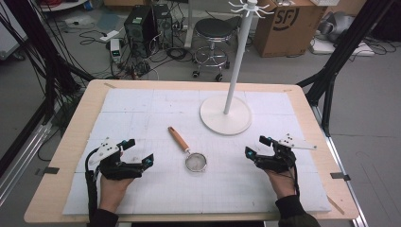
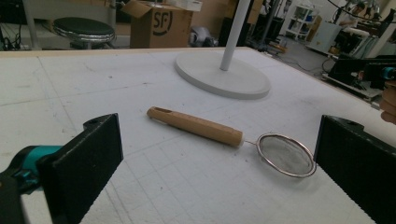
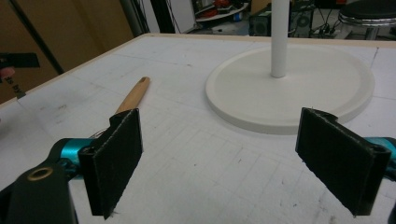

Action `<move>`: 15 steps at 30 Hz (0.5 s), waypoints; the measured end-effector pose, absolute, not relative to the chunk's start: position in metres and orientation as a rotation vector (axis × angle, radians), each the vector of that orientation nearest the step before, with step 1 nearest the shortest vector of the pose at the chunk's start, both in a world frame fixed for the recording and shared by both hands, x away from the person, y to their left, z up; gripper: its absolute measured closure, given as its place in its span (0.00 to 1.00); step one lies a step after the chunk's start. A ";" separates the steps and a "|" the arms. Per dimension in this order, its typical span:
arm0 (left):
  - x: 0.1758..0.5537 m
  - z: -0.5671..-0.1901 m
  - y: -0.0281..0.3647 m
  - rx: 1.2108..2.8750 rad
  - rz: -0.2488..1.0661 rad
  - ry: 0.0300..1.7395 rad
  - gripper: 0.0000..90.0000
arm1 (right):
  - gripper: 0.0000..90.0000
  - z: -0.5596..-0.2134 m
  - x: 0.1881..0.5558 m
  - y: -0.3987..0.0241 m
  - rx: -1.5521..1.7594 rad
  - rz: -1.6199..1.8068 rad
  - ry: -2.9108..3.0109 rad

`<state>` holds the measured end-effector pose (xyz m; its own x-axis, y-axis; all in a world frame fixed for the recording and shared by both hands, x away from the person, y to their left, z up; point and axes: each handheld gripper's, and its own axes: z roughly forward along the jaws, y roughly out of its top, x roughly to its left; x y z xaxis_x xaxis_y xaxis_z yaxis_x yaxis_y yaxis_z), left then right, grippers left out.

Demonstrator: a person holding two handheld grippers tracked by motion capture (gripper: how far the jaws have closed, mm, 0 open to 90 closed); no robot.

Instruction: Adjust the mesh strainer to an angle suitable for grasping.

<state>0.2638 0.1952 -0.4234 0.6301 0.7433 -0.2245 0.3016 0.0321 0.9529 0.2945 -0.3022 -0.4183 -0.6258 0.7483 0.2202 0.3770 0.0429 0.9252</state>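
Your left gripper point(image 1: 140, 150) rests low over the near left of the white gridded mat point(image 1: 142, 109) that covers the wooden desk point(image 1: 66, 142), and its two black jaws stand wide apart with nothing between them and nothing touching the pads. In the left gripper view the jaws frame the strainer without reaching it.

Your right gripper point(image 1: 257, 145) sits at the near right of the mat, jaws spread just as wide, holding nothing; in the right gripper view only bare mat lies between the pads.

Between your two grippers, a little farther out and well apart from both, lies the small round wire-mesh strainer with a light wooden handle point(image 1: 187, 150). It lies flat on the mat: the mesh bowl is the near end, and the handle runs away from you toward the far left.

Farther off and right of centre stands the white rack with a round flat base and a slim upright pole point(image 1: 226, 115), its base resting on the mat near the handle's end but apart from it.

Beyond the desk, on the floor, stand a black round stool with chrome legs point(image 1: 215, 30) and a brown cardboard box point(image 1: 288, 23) printed with the letters "SF" in black.
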 end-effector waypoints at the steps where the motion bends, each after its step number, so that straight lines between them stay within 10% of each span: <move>1: 0.264 -0.424 0.195 1.550 0.422 0.906 0.02 | 0.15 -0.418 0.295 -0.302 1.137 1.610 2.003; 15: 0.265 -0.425 0.195 1.554 0.418 0.921 0.02 | 0.15 -0.419 0.294 -0.301 1.139 1.608 2.011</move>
<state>0.2653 0.1953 -0.4248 0.6193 0.7490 -0.2355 0.3163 0.0366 0.9480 0.2944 -0.3008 -0.4188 -0.6287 0.7456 0.2209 0.3797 0.0464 0.9239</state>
